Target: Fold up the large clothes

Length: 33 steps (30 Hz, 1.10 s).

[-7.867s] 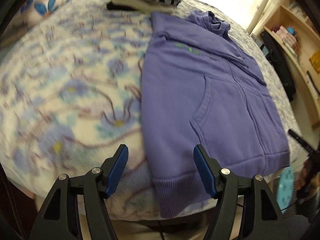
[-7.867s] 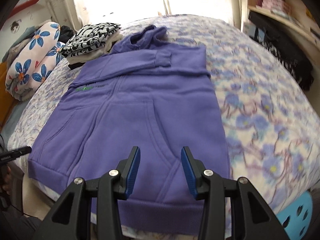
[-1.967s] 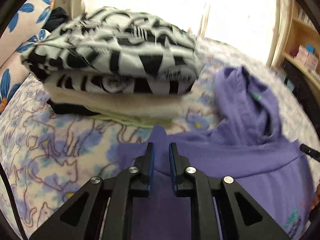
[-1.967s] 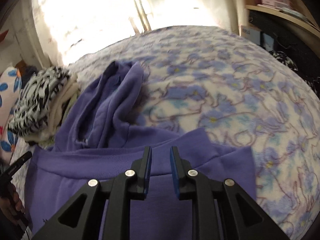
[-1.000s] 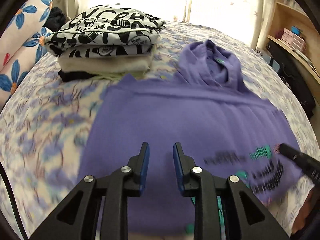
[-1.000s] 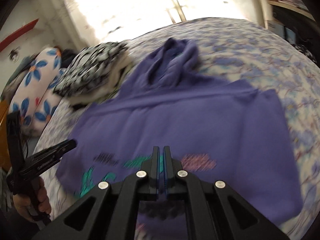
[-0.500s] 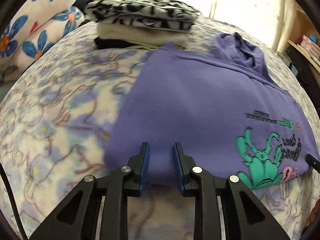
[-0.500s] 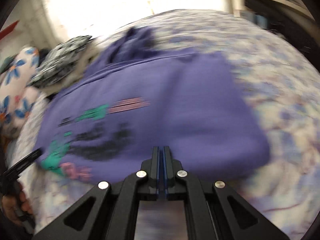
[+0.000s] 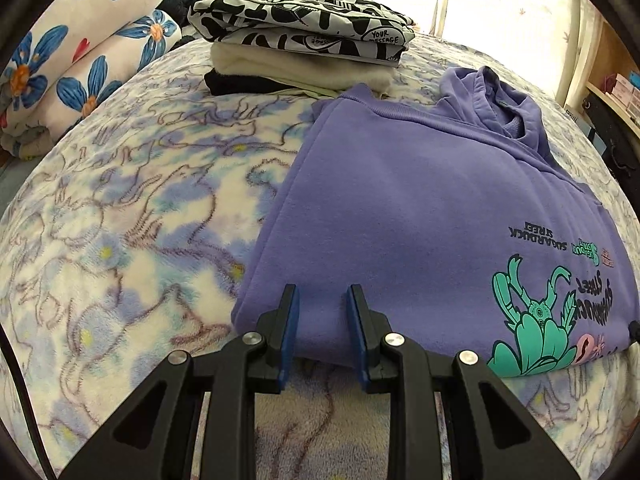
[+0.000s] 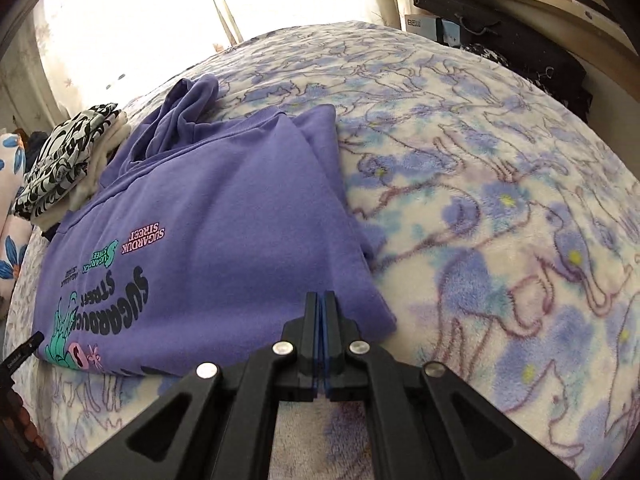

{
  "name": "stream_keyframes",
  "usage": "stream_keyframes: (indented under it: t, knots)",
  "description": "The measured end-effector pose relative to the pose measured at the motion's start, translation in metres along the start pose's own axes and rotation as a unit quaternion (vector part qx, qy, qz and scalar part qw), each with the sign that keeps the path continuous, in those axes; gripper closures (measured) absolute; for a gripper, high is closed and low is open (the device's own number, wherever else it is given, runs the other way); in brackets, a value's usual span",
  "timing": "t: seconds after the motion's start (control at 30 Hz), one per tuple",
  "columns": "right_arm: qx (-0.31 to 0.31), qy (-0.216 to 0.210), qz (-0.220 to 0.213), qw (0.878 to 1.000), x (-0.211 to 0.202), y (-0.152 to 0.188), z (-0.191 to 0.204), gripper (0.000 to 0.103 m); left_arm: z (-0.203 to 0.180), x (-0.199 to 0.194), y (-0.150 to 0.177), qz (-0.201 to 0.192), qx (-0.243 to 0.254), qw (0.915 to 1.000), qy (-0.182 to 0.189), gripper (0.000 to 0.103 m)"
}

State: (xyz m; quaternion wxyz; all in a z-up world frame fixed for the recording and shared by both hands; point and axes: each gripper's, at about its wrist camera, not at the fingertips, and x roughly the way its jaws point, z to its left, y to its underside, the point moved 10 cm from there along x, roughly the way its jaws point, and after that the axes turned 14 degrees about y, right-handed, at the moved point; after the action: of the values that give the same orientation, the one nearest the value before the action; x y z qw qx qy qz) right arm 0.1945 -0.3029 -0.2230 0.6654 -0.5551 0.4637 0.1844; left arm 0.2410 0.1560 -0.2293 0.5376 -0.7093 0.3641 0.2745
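Note:
A purple hoodie [image 9: 420, 216] lies folded in half on the floral bedspread, its back print of a green creature and black lettering facing up, the hood at the far end. It also shows in the right wrist view [image 10: 224, 232]. My left gripper [image 9: 322, 300] is slightly open and empty, its fingers over the near left folded edge. My right gripper [image 10: 320, 300] is shut with nothing between its pads, just over the near right corner of the hoodie.
A stack of folded clothes [image 9: 308, 52] topped by a black-and-white print sits at the back left, touching the hoodie's far corner. A flowered quilt roll [image 9: 76, 60] lies at the far left. Shelves [image 10: 520, 8] stand right of the bed [image 10: 520, 200].
Both grippers carried the hoodie's top over toward the near edge, folding it in half with the back print up. The left let go and stays slightly open; the right is shut and has drawn back.

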Motion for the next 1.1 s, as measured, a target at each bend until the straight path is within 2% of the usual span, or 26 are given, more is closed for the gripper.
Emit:
stream_keyframes:
  t: [0.3,0.53,0.63,0.7,0.77,0.9,1.1]
  knots:
    - [-0.029,0.027,0.0,0.999,0.001,0.004,0.006,0.101,0.0,-0.001,0.001,0.001,-0.006,1.0,0.0,0.08]
    - [-0.02,0.032,0.018,0.999,0.003,0.005,0.007,0.1,-0.001,-0.003,0.002,0.011,-0.005,0.9999,-0.003,0.078]
    - [-0.016,0.03,0.028,0.999,0.001,0.004,0.008,0.1,-0.005,-0.006,0.002,0.02,-0.006,0.9998,0.0,0.067]
    - [-0.014,0.026,0.035,0.999,-0.002,0.004,0.01,0.099,-0.007,-0.008,0.001,0.023,-0.007,0.9997,0.004,0.039]
    - [-0.014,0.015,0.034,0.999,-0.007,0.004,0.014,0.099,-0.011,-0.013,-0.001,0.021,-0.002,0.9998,0.002,0.031]
    - [-0.016,-0.007,0.035,0.999,-0.012,0.003,0.028,0.099,-0.022,-0.017,-0.009,0.016,0.031,0.9994,-0.008,0.031]
    - [-0.025,-0.038,0.03,0.999,-0.016,-0.007,0.056,0.099,-0.041,-0.016,-0.029,0.013,0.064,0.9979,-0.003,0.031]
